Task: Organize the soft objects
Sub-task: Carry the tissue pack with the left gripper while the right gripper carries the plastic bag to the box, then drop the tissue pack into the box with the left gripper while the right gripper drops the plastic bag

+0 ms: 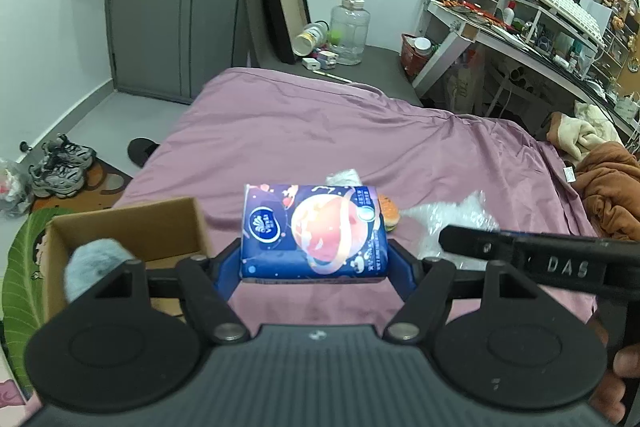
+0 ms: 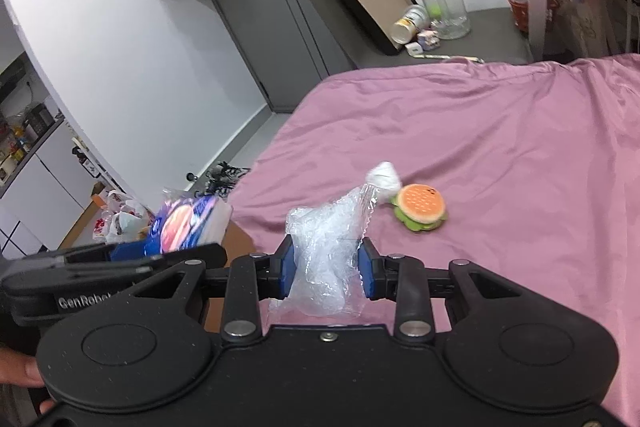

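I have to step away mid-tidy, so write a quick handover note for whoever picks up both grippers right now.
Left gripper: shut on the tissue pack, held above the bed beside the cardboard box.
Right gripper: shut on the crumpled plastic wrap.
Done: a grey fluffy thing is at the box, seemingly inside.
Left: drop the pack and the wrap, probably into the box; then the burger plush, lying on the pink sheet.
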The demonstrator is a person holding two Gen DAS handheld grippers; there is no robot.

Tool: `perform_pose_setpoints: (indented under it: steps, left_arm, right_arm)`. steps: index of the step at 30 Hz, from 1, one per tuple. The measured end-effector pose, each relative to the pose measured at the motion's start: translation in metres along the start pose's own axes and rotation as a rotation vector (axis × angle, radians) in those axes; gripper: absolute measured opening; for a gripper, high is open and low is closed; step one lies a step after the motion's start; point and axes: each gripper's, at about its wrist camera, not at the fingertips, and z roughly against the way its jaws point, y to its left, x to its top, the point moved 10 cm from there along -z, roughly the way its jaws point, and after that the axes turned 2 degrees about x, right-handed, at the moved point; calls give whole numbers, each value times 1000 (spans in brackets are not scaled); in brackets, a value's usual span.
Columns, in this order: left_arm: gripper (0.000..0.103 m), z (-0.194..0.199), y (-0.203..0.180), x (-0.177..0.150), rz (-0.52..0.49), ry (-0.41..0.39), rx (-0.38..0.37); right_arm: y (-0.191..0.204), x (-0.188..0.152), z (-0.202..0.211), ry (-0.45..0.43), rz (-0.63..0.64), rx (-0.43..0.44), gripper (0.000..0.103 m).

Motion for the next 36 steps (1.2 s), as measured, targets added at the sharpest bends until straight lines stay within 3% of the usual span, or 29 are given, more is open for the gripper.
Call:
perform_pose_setpoints:
  steps: [22,36]
  left_arm:
    - [72,58,108,-23,126,-67,73]
    - [72,65,145,-48,140,-49,82]
  right_arm:
    - [95,-11,-7,-20,87,93,32]
    - [144,-24,-23,-13,122,117,32]
